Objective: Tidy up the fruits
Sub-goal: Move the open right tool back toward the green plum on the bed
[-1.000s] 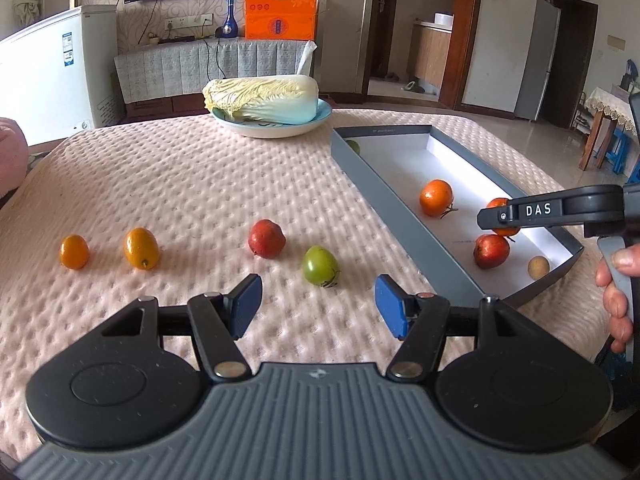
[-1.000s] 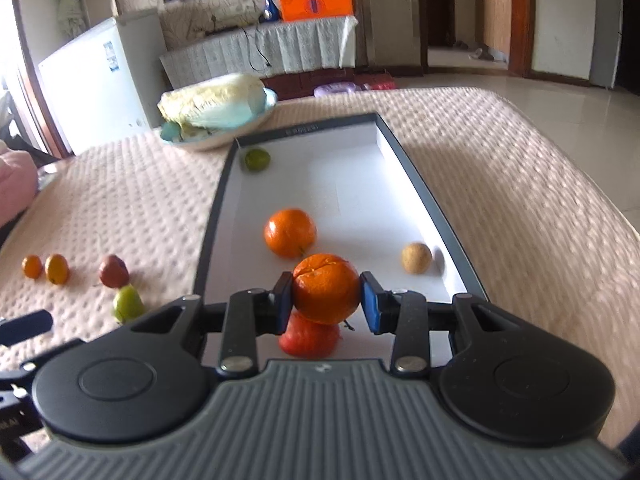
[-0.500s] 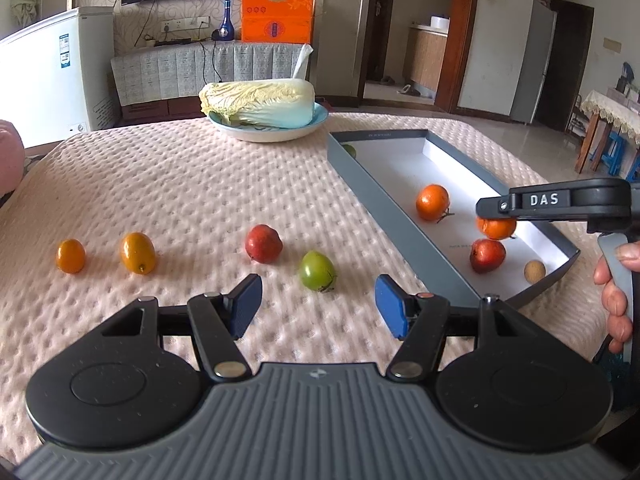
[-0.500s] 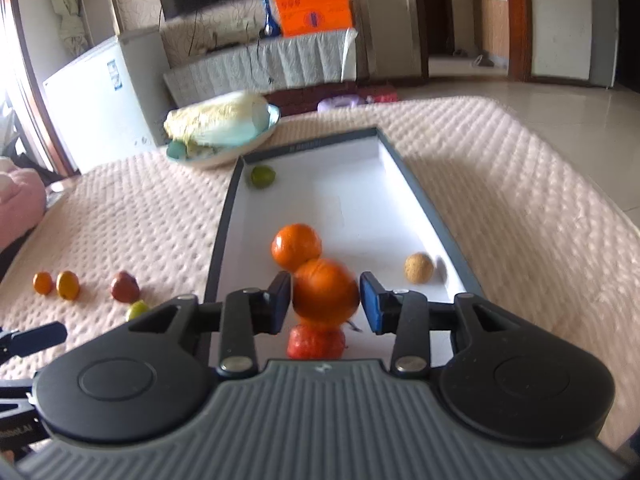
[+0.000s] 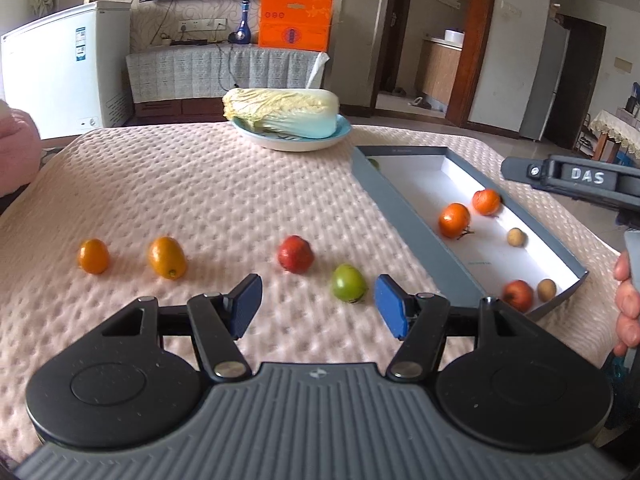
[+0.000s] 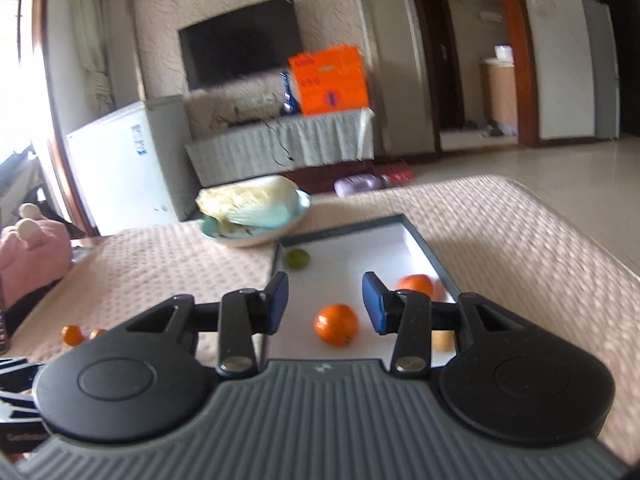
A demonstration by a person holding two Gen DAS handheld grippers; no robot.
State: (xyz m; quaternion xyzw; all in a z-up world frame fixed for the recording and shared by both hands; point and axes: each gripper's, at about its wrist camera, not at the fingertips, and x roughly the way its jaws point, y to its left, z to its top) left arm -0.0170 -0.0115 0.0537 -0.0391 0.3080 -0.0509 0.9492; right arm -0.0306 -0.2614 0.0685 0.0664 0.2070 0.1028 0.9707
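Fruits: four on tablecloth, six in tray

"DAS" on the right gripper

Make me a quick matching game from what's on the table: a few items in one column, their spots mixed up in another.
Items:
1. cabbage
2. green fruit
3. red fruit
4. left gripper

Places:
A. in the grey box's near corner
B. above the cloth, open and empty
C. on the blue plate
D. on the cloth, beside the box

Pairs: 1-C, 2-D, 3-A, 4-B
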